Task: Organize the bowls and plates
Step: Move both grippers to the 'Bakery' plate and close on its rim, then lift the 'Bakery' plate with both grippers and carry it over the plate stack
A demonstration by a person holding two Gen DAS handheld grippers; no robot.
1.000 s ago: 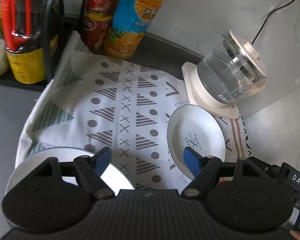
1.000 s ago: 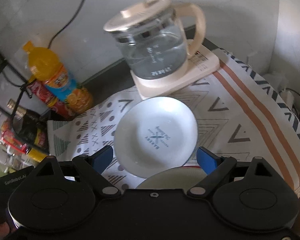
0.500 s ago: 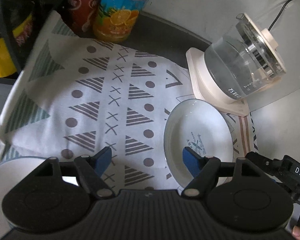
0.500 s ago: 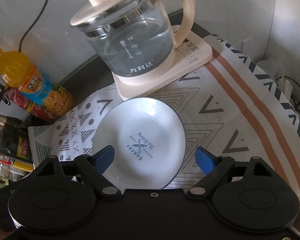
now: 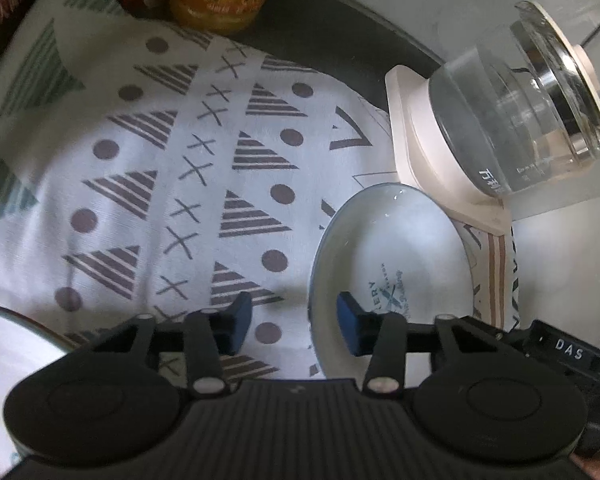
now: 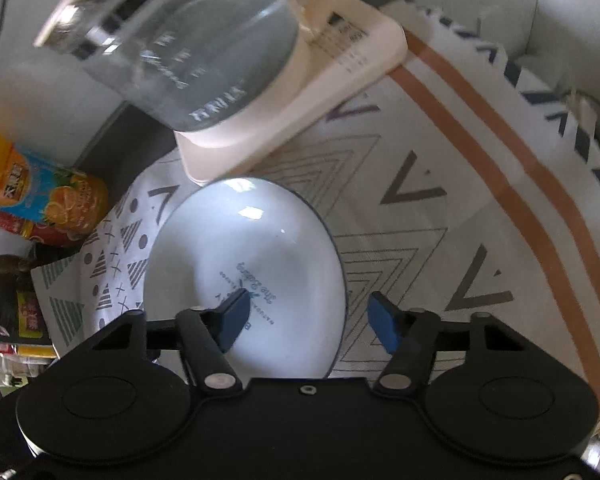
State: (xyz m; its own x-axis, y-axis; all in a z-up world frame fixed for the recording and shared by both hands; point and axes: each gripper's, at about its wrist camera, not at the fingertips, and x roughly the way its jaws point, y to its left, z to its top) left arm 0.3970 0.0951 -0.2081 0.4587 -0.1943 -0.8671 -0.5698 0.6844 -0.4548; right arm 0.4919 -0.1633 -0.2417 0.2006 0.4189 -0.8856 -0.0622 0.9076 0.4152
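Both my grippers are down low over the patterned cloth, and the white shallow plate with a thin dark rim and a blue bakery print (image 6: 244, 276) lies flat on it, just near of the cream base of the glass kettle (image 6: 292, 104). My right gripper (image 6: 306, 322) has its jaws spread, one blue pad over the plate's printed middle and the other out over bare cloth to the right, so the plate's right rim sits between them. My left gripper (image 5: 294, 326) is spread too, empty, straddling the plate's left rim (image 5: 392, 272). Whether any pad is touching the china yet, I can't tell from this angle.

My read: this is the approach to a rim pinch. To do it well I'd bring one pad under the lip and one on top, squeeze gently, and lift level, keeping clear of the kettle base just beyond. Another white dish (image 5: 8, 344) waits at the near left.
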